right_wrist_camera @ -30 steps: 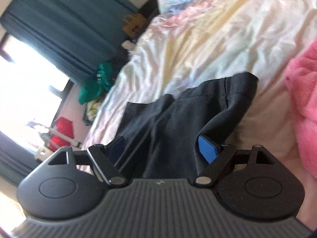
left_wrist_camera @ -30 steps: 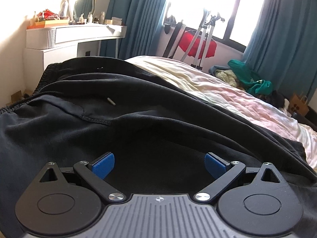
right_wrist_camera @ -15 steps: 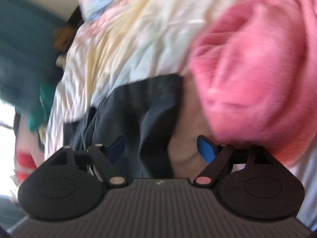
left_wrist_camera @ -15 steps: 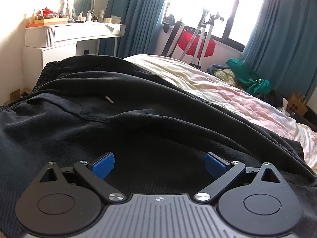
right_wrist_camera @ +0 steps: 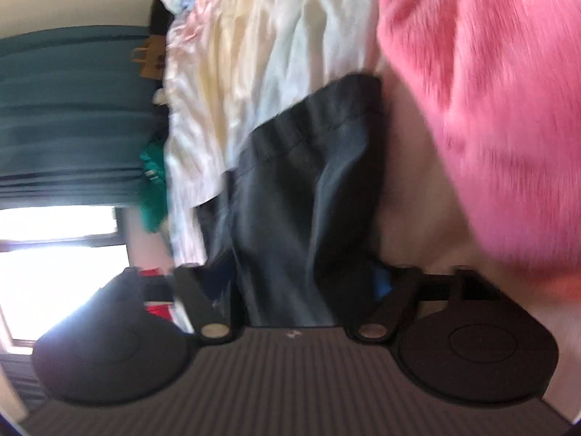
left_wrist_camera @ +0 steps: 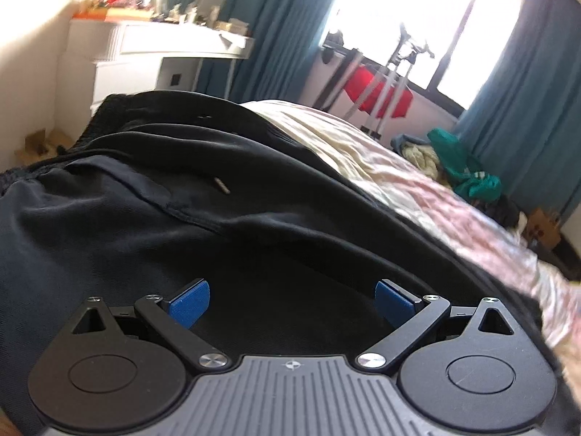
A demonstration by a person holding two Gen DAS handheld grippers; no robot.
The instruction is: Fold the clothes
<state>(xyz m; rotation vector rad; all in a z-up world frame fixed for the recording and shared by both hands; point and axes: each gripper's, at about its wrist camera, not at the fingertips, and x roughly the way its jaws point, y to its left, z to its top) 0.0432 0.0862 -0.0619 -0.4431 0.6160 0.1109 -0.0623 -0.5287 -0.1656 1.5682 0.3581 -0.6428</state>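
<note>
My left tongs (left_wrist_camera: 292, 299), black-armed with blue pads, stand wide apart just above the black cotton trousers (left_wrist_camera: 152, 239); neither pad presses the cloth. The trousers spread ahead of and beneath these tongs, their elastic waistband (left_wrist_camera: 21, 172) to the far left, a pocket seam running across the middle, and a small pale metal tip (left_wrist_camera: 222, 185) lying on the cloth ahead. Beyond the trousers' right edge lies the pastel, crumpled bedsheet (left_wrist_camera: 417, 185). Farther off: a white dressing table (left_wrist_camera: 145, 51) at upper left, teal curtains (left_wrist_camera: 526, 109), a bright window, a red item on a metal stand (left_wrist_camera: 377, 91), and a green garment (left_wrist_camera: 468, 174) past the bed's edge.

My right tongs (right_wrist_camera: 301, 283) are closing, with a dark leg end of the same trousers (right_wrist_camera: 308, 181) between the pads. The view is blurred, and I cannot tell whether the pads already press the cloth. The leg runs straight ahead from these tongs, its hem at the far end on the sheet. To the right of the tongs, close by, sits a fluffy pink fabric heap (right_wrist_camera: 490, 91). To the left, beyond the bed edge, are the curtains and a brown paper bag (right_wrist_camera: 150, 60).
</note>
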